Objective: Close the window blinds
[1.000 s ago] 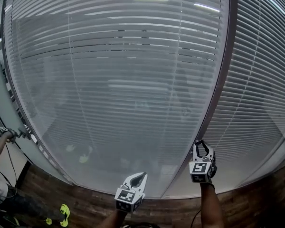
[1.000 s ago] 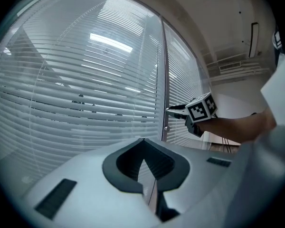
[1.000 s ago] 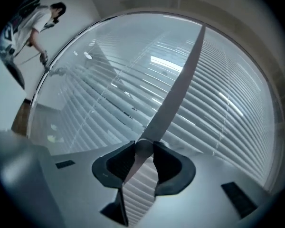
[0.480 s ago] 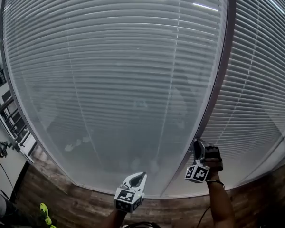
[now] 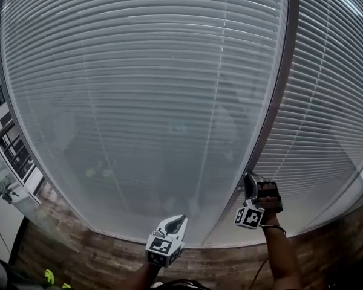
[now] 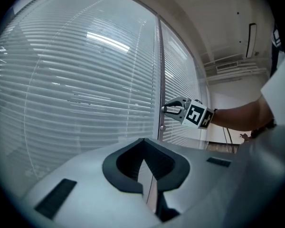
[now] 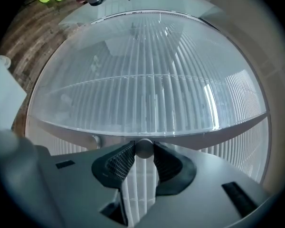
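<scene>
Right hand-held gripper [image 5: 250, 179] clamps round knob [image 7: 143, 147] at edge of blinds [image 5: 139, 101]; left hand-held gripper [image 5: 182, 219], closed, hangs free.

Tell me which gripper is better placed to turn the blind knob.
Right. The right gripper has its fingers pinching the round knob on the window frame; the left gripper is shut, empty, lower and away from it.

Blinds [image 5: 139, 101] and the dark mullion [image 5: 277, 101] bar everything ahead.
</scene>
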### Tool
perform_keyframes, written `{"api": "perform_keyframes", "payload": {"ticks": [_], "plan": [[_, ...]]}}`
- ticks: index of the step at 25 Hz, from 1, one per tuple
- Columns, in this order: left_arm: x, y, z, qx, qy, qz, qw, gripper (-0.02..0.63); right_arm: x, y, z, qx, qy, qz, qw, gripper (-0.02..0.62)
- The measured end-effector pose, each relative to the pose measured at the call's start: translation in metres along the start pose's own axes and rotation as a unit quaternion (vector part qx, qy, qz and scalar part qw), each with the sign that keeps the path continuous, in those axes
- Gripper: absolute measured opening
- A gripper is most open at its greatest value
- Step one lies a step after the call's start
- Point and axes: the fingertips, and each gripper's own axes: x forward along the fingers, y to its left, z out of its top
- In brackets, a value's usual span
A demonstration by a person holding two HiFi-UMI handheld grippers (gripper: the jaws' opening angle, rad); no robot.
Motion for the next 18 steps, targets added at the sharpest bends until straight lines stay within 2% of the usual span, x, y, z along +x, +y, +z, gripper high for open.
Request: {"api": "perform_keyframes", "payload": {"ticks": [8, 10, 12, 14, 15, 18], "plan": [[0.0, -0.002, 0.005, -0.001, -0.004, 0.003, 1.0, 0.0, 0.001, -0.005, -0.002, 0.011, 0.015, -0.002, 1.0, 0.123], [-0.001, 0.0, 0.004, 0.001, -0.004, 0.005, 1.0, 0.0, -0.002, -0.007, 0.002, 0.037, 0.003, -0.015, 0.999, 0.123], [-0.003, 0.001, 0.0, -0.001, -0.001, 0.009, 1.0, 0.0, -0.013, -0.009, 0.007, 0.091, -0.01, -0.032, 0.995, 0.132], [-0.004, 0.004, -0.003, -0.004, 0.002, 0.015, 0.9999, 0.0, -0.027, -0.014, 0.011, 0.184, -0.021, -0.044, 0.982, 0.132], [-0.004, 0.006, -0.003, -0.004, 0.003, 0.018, 0.9998, 0.0, -0.034, -0.016, 0.013, 0.241, -0.025, -0.044, 0.969, 0.132], [-0.005, 0.01, 0.006, -0.002, -0.006, 0.028, 0.9996, 0.0, -0.051, -0.021, 0.024, 0.41, -0.04, -0.023, 0.911, 0.132]]}}
